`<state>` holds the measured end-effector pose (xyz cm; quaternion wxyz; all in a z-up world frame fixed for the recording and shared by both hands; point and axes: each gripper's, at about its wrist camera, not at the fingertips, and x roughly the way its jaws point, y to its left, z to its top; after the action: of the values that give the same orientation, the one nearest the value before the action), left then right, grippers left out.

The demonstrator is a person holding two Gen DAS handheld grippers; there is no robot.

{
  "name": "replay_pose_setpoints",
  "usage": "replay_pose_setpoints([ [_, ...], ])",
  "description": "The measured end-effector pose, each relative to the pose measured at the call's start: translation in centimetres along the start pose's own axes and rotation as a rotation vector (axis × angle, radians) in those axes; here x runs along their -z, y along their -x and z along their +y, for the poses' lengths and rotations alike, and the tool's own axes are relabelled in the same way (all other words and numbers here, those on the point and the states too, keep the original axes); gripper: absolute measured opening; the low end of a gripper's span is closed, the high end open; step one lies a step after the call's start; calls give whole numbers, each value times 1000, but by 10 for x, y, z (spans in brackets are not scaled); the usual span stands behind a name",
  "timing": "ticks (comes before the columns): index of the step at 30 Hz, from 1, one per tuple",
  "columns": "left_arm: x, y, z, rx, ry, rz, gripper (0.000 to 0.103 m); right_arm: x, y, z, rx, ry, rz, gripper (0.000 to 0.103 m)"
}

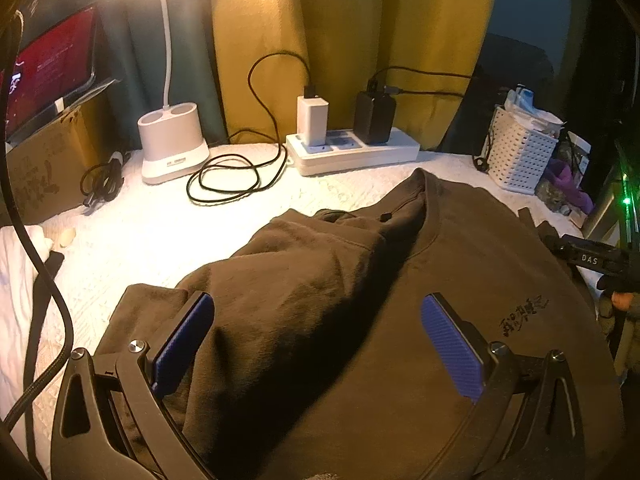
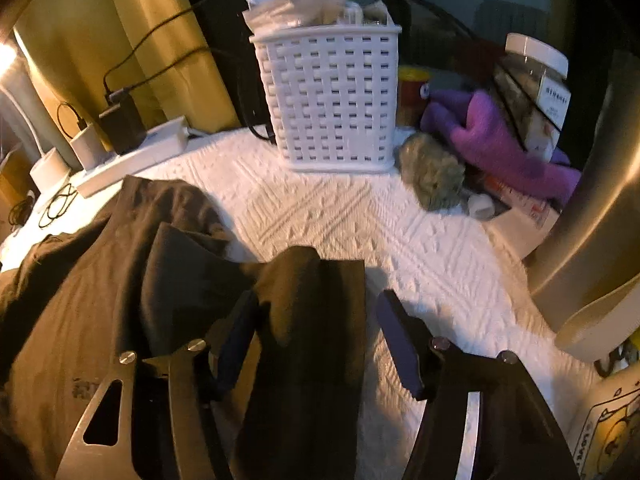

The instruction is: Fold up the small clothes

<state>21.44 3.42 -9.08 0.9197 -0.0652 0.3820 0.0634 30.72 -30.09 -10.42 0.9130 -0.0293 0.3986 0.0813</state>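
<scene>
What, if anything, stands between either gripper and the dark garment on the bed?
Nothing visible. The left gripper hangs open right over the dark garment; the right gripper has a raised fold of it between its fingers.

Both grippers (image 1: 316, 340) (image 2: 316, 344) have black frames, silver screws and seemingly blue pads.

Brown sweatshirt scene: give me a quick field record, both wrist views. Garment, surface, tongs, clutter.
garment: brown sweatshirt, chest print up, left side already folded over the middle
surface: white quilted cover
left tongs: open, above the folded part, pads clear of the cloth
right tongs: open, a sleeve between the pads, not pinched
back edge: lamp base, power strip with two chargers, coiled black cable
right side: white basket, purple cloth
</scene>
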Motion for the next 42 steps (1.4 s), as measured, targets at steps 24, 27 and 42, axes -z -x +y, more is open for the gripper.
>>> replay_pose_setpoints([
  [24,9,41,85,-123,58,-72,102,-7,108,-8,246,32,-184,7],
  [27,13,43,102,-140,66,-70,102,-9,122,16,210,55,-207,7],
  [42,19,11,163,-26,83,7,102,5,66,151,13,174,-53,7],
])
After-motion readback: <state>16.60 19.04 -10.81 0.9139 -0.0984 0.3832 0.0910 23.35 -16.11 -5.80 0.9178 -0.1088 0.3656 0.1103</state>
